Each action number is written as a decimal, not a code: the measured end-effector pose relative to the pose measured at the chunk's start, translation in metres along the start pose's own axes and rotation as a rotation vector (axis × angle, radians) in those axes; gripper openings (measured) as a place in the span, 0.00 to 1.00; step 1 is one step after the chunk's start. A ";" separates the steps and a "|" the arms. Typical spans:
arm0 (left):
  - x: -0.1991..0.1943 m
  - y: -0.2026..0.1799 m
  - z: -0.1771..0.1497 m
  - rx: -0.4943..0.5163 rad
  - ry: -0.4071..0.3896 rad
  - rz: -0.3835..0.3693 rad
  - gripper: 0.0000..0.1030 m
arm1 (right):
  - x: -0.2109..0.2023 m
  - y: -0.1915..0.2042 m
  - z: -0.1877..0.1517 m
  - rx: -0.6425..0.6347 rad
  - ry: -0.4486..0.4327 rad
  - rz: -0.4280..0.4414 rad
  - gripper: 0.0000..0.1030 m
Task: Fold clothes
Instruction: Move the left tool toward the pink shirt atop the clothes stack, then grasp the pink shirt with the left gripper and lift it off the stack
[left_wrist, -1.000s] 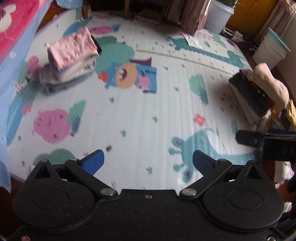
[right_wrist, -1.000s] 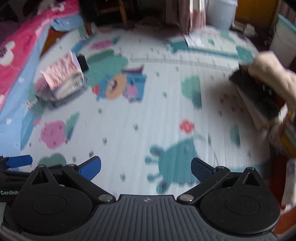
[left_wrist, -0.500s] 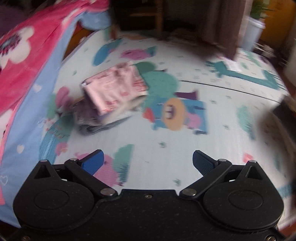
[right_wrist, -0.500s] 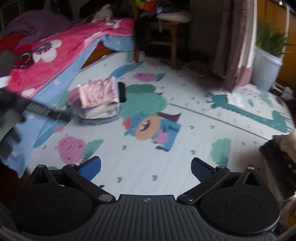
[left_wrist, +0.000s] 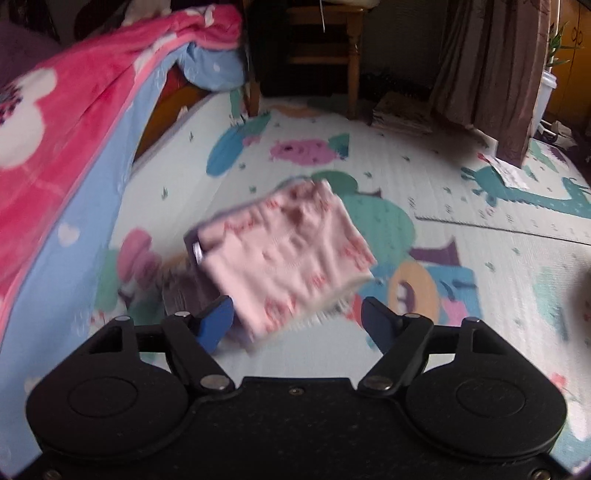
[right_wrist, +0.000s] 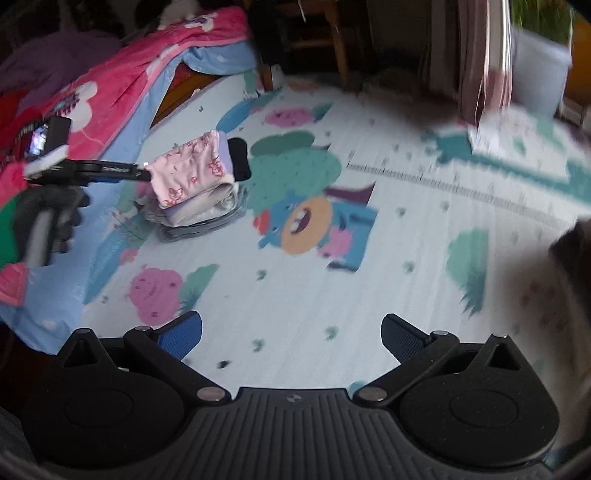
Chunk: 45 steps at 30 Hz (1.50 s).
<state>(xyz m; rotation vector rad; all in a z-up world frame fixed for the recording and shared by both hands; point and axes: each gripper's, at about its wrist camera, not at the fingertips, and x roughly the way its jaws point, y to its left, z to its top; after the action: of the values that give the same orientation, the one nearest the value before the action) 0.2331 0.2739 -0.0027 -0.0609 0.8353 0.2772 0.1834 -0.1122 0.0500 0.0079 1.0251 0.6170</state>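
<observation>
A stack of folded clothes with a pink patterned piece (left_wrist: 291, 251) on top lies on the cartoon play mat (left_wrist: 480, 280). My left gripper (left_wrist: 297, 325) is open, right in front of the stack with its fingertips at the near edge. In the right wrist view the stack (right_wrist: 195, 184) sits far left, with the left gripper (right_wrist: 144, 173) reaching it from the left. My right gripper (right_wrist: 291, 336) is open and empty over bare mat. A dark and beige pile of clothes (right_wrist: 576, 258) shows blurred at the right edge.
A bed with a pink and blue blanket (left_wrist: 66, 155) borders the mat on the left. A wooden chair (left_wrist: 321, 55), a curtain (left_wrist: 491, 66) and a white bucket (right_wrist: 539, 70) stand at the back. A paper sheet (left_wrist: 506, 173) lies at the far right.
My left gripper has swung left from the right-hand pile and closed in on the pink-topped stack. My right gripper has turned left too. Both have stayed open.
</observation>
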 end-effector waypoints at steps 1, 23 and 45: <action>0.008 0.002 0.004 0.000 -0.013 0.007 0.74 | -0.001 0.000 0.000 0.001 0.004 0.009 1.00; 0.092 0.023 0.004 0.139 0.018 -0.021 0.28 | 0.006 -0.029 -0.021 0.009 0.083 -0.021 1.00; 0.062 -0.005 0.032 0.249 -0.082 0.055 0.06 | 0.002 -0.054 -0.019 0.023 0.061 -0.066 1.00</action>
<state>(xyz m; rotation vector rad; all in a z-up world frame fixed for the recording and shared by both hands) 0.2972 0.2884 -0.0271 0.2049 0.7853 0.2242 0.1944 -0.1613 0.0233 -0.0241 1.0873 0.5482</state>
